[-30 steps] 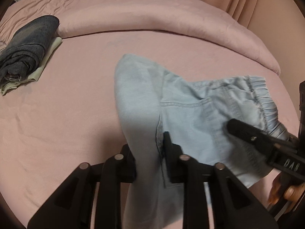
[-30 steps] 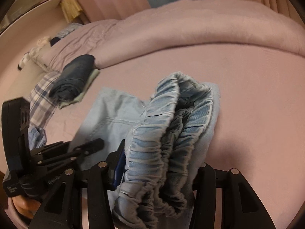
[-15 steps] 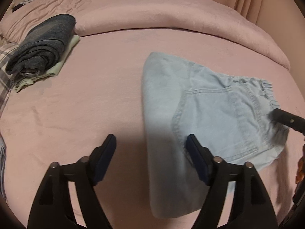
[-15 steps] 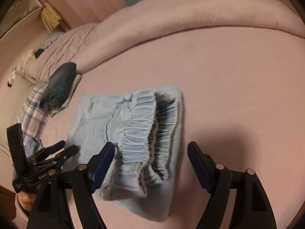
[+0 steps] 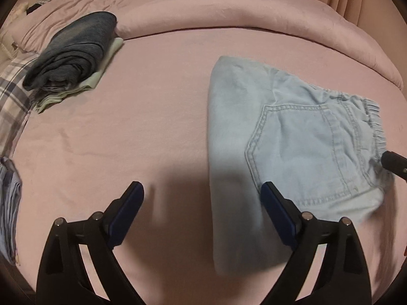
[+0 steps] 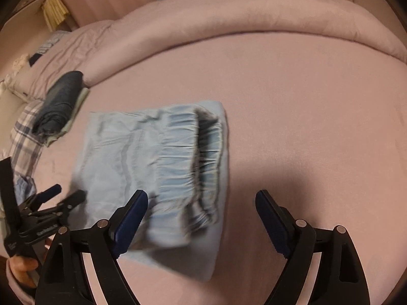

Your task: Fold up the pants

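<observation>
The light blue denim pants [image 5: 279, 147] lie folded into a compact bundle on the pink bed sheet [image 5: 127, 132], back pocket up and elastic waistband at the right. In the right wrist view the pants [image 6: 157, 167] show the gathered waistband nearest me. My left gripper [image 5: 203, 203] is open and empty, hovering just left of the bundle's near edge; it also shows at the left of the right wrist view [image 6: 68, 193]. My right gripper [image 6: 201, 208] is open and empty above the waistband end; one of its fingertips [image 5: 391, 161] shows at the right edge of the left wrist view.
A folded dark grey garment [image 5: 73, 50] on a pale green one lies at the far left, also in the right wrist view [image 6: 61, 101]. A plaid cloth [image 5: 12, 96] and a bluish cloth [image 5: 10, 203] sit at the left edge. A rolled pink duvet [image 5: 229, 7] runs along the back.
Both grippers opened and let go of the pants, then drew back toward me. The pants dropped flat onto the sheet as a folded bundle.
</observation>
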Available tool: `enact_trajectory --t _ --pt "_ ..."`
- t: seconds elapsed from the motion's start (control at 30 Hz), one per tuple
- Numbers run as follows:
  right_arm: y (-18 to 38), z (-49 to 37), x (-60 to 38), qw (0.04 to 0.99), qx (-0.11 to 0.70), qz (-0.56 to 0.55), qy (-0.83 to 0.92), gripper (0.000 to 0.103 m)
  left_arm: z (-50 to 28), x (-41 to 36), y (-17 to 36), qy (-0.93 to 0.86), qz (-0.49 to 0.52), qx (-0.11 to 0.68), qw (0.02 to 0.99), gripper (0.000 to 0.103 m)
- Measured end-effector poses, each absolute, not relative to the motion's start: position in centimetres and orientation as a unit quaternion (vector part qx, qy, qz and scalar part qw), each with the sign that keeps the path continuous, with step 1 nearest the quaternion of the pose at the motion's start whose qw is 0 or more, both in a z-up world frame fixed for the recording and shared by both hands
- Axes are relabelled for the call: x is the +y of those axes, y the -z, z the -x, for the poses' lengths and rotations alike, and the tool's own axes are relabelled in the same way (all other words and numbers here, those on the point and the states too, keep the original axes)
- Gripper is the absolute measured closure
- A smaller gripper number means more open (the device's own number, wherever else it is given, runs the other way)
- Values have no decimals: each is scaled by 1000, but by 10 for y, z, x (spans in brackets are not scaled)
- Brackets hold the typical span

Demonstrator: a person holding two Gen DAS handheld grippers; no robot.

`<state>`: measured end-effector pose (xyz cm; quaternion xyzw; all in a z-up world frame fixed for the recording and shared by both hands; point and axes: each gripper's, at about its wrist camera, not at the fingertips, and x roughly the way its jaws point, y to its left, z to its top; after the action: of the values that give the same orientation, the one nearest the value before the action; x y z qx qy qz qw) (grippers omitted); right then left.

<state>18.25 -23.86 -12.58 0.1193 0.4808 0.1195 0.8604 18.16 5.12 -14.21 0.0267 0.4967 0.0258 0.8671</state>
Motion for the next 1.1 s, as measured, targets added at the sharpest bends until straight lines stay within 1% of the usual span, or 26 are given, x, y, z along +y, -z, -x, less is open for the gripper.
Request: enact_trajectory --t 0.07,0.13,0.17,0.2,0.37,0.57,0.8,1.1 --pt "115 -173 -236 866 470 -118 -124 16 -172 56 132 -26 -6 496 868 10" --pt "102 -161 -234 872 460 -113 -126 9 -160 58 118 -37 1 486 873 8" --pt "97 -157 -233 874 456 -111 -127 3 -152 58 110 -44 -1 479 877 6" --pt "90 -151 -231 877 449 -108 -129 1 -147 57 103 -44 -2 473 880 1" --pt "63 -125 -221 888 429 -90 -139 1 -102 50 62 -47 -1 445 894 1" --pt "41 -97 -213 893 424 -69 -134 1 -66 40 29 -47 -1 421 906 1" --pt "37 -69 -210 895 420 -56 -140 1 -47 28 22 -37 -12 414 909 1" --pt "40 -55 -207 891 426 -63 -145 1 -37 16 22 -25 -28 416 909 1"
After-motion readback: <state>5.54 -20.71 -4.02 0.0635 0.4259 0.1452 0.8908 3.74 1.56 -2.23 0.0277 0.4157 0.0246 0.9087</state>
